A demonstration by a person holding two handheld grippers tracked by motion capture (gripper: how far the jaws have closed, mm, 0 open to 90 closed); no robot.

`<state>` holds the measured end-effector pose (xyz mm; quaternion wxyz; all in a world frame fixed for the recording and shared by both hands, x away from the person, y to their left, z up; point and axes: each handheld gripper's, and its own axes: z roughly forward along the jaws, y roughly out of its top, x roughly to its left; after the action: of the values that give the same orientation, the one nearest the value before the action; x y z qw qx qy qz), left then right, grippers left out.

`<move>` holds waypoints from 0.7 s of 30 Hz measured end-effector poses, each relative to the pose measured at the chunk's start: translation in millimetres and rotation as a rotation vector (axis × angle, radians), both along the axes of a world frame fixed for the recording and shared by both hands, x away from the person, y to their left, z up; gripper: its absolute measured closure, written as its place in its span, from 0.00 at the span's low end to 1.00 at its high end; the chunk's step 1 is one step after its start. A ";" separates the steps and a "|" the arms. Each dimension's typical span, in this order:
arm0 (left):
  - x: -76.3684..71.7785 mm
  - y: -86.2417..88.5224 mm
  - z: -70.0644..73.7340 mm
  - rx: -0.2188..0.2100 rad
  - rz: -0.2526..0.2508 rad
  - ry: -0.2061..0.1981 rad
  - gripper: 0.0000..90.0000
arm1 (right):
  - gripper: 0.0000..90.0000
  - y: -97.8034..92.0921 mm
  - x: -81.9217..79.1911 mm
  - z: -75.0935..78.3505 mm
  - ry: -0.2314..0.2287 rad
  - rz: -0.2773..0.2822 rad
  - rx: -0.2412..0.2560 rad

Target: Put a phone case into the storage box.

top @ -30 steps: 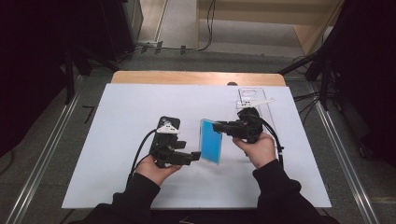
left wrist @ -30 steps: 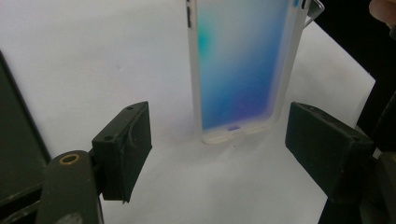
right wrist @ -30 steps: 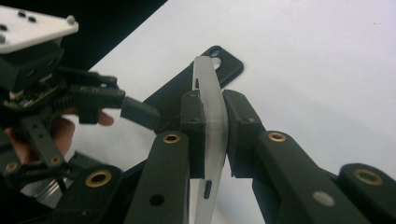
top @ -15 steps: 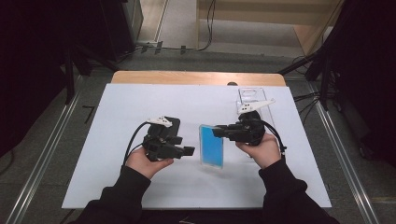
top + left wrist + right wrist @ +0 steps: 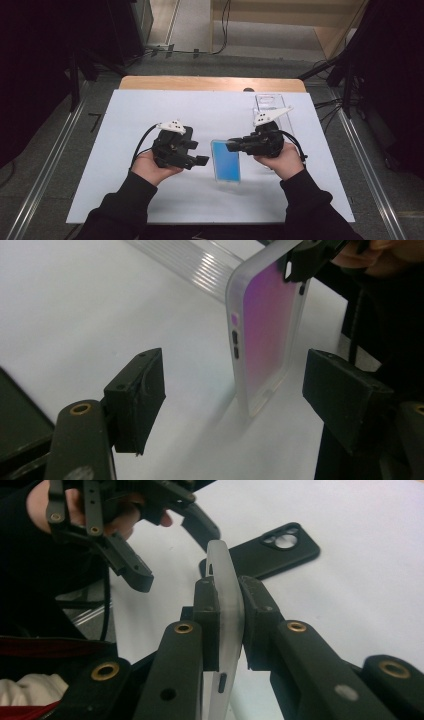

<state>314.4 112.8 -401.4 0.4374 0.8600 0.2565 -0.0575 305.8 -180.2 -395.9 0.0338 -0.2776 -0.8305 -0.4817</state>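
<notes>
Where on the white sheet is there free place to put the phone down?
Free: the far left of the white sheet, and its near edge between the sleeves. Crowded: the middle, where the phone stands between both hand-held grippers, and the far right corner with the clear case.

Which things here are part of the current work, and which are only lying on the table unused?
In use:
- translucent phone case, standing on edge on the table
- right gripper, clamped on its upper edge
- left gripper, jaws open on either side of it

Lying about:
- black phone case, flat on the white table
- clear plastic tray, far right corner
</notes>
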 end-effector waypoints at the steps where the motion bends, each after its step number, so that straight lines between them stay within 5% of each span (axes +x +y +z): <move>1: 0.4 -0.3 0.3 -0.001 -0.011 0.003 0.28 | 0.86 1.1 -0.3 -0.1 0.001 0.009 0.002; 9: 1.0 -5.7 2.5 0.016 -0.090 -0.030 0.32 | 0.86 8.2 -2.0 -2.6 -0.026 0.083 0.007; 21: 7.9 -9.4 1.4 -0.020 -0.166 -0.026 0.36 | 0.86 14.4 -2.9 -4.4 -0.054 0.155 0.028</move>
<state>322.3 103.4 -400.0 0.4430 0.8745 0.1780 -0.0849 302.9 -165.8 -400.3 0.0523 -0.1989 -0.8433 -0.4965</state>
